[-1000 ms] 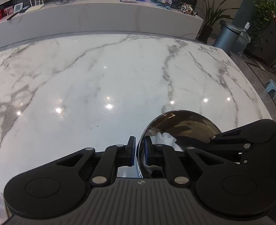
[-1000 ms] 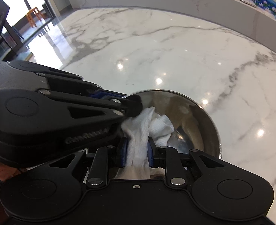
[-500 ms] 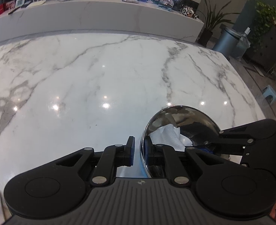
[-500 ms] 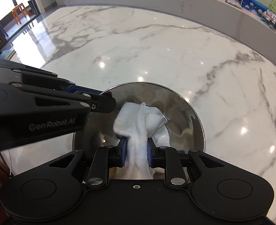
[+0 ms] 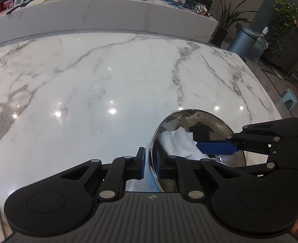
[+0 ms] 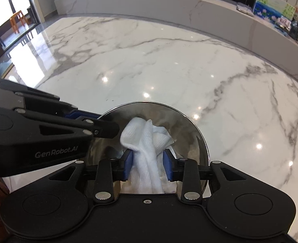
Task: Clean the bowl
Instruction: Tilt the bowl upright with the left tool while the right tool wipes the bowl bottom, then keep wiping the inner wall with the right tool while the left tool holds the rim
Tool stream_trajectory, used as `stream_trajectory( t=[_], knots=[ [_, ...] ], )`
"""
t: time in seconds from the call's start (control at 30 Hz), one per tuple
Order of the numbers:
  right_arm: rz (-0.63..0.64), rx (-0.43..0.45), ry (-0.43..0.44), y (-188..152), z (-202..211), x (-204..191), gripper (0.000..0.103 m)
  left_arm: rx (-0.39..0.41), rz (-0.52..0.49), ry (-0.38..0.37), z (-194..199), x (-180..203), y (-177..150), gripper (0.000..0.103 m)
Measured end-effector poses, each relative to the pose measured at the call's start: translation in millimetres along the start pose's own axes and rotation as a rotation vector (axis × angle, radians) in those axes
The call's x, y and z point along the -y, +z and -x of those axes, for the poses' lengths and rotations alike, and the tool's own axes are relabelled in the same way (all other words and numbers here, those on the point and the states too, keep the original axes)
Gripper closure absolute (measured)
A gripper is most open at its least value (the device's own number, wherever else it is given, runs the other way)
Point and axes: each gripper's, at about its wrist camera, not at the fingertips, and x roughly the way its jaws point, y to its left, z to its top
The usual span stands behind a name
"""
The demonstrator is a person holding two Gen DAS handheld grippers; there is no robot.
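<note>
Table (image 6: 169,64): glossy marble, your bowl sits near its close edge; a hard shove can skate steel across it. Bowl (image 6: 191,133): polished metal, your left gripper (image 5: 149,163) is clamped narrow on its near rim; loosen that and it can spin or tip. Cloth (image 6: 146,147): white, bunched inside the bowl, between the blue pads of your right gripper (image 6: 147,165), whose jaws have just been opening and now stand slack beside it. Lift now and you likely leave the cloth behind, wiping unfinished.
</note>
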Motion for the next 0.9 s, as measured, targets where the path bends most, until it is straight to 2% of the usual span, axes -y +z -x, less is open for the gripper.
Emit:
stream_trajectory(
  t=[0.37,0.4,0.43,0.47,0.77,0.9],
  knots=[
    [-0.033,-0.015,-0.007,-0.8,-8.0,2.8,0.072,-0.007,-0.007,0.008,-2.6,3.0,-2.1,0.094],
    [-0.031,-0.013,-0.004,-1.0,-7.5,2.6,0.077,-0.006,-0.008,0.008,-2.8,3.4,-2.3,0.094],
    [-0.033,-0.010,0.006,-1.0,-6.6,2.9,0.088,-0.005,-0.009,0.007,-2.9,3.5,-2.4,0.094],
    [-0.035,-0.008,0.013,-0.8,-5.9,3.1,0.089,-0.005,-0.010,0.007,-3.0,3.5,-2.4,0.094],
    [-0.012,0.056,-0.098,1.8,5.9,5.3,0.091,-0.011,-0.012,0.002,-3.6,3.8,-1.6,0.094],
    [-0.013,0.049,-0.098,2.1,1.3,5.7,0.091,-0.011,-0.012,0.004,-4.2,3.5,-0.7,0.094]
  ],
)
